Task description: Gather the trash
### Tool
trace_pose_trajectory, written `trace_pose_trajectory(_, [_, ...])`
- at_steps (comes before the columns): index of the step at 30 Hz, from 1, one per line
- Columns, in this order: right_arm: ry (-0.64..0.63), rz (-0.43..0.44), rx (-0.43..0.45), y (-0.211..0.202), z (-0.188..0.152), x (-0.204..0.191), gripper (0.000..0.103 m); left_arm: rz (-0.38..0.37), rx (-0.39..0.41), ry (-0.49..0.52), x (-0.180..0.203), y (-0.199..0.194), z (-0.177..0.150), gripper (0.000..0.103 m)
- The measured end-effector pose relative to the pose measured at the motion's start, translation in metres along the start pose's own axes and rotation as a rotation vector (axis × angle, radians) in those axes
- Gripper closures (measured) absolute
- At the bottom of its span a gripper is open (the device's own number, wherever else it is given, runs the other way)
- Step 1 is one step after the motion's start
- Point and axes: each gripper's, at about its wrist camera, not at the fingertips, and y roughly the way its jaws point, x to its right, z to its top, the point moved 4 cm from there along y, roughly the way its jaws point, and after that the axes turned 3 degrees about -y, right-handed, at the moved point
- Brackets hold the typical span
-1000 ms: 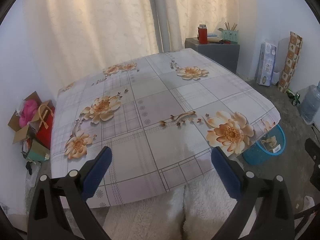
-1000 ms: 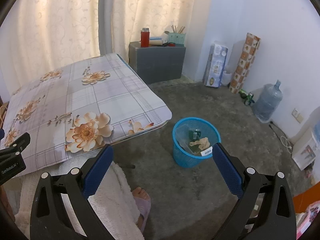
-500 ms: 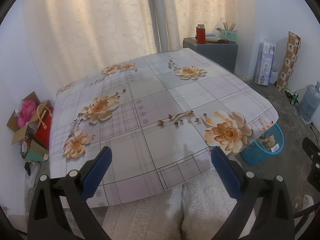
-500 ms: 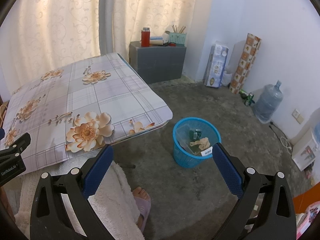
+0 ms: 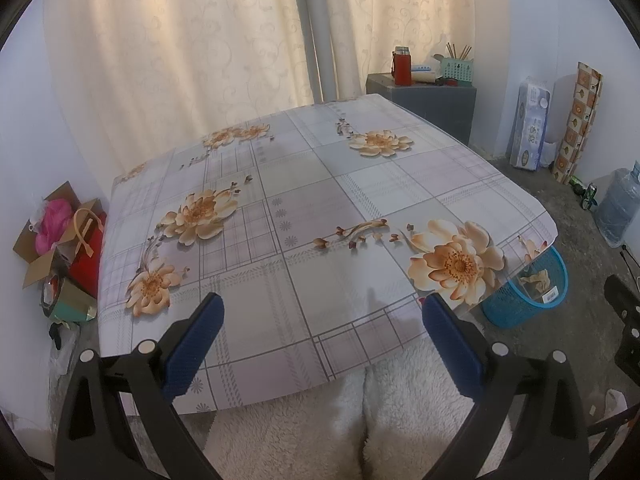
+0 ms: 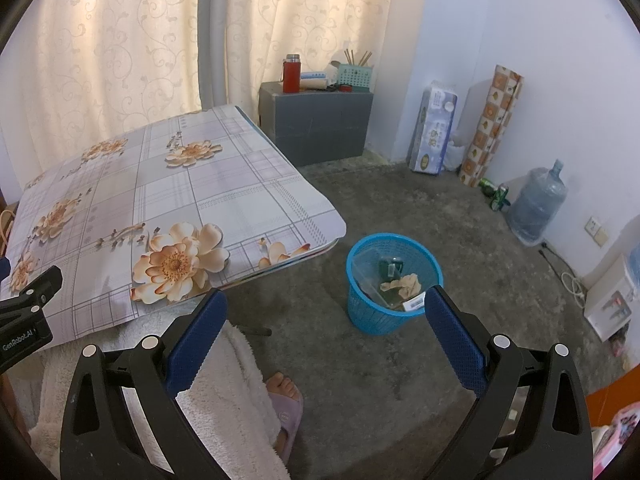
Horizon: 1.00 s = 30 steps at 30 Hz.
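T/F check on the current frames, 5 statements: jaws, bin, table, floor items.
1. Both grippers, left gripper and right gripper, have their jaws open and hold nothing. True.
2. The blue bin is empty. False: it holds crumpled paper and other trash.
3. The bin stands on the floor beside the table's corner. True.
4. A red flask stands on the floral table. False: it stands on the grey cabinet.
5. The water jug stands on the floor by the wall. True.
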Motion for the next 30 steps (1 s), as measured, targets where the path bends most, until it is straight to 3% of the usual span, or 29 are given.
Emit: trace_pose_trajectory(30, [0.001, -0.003, 0.000, -0.0003, -0.0006, -0.0005, 0.008, -0.003, -0.006, 0.000, -0.0011, 0.0026, -0.0009, 0.006])
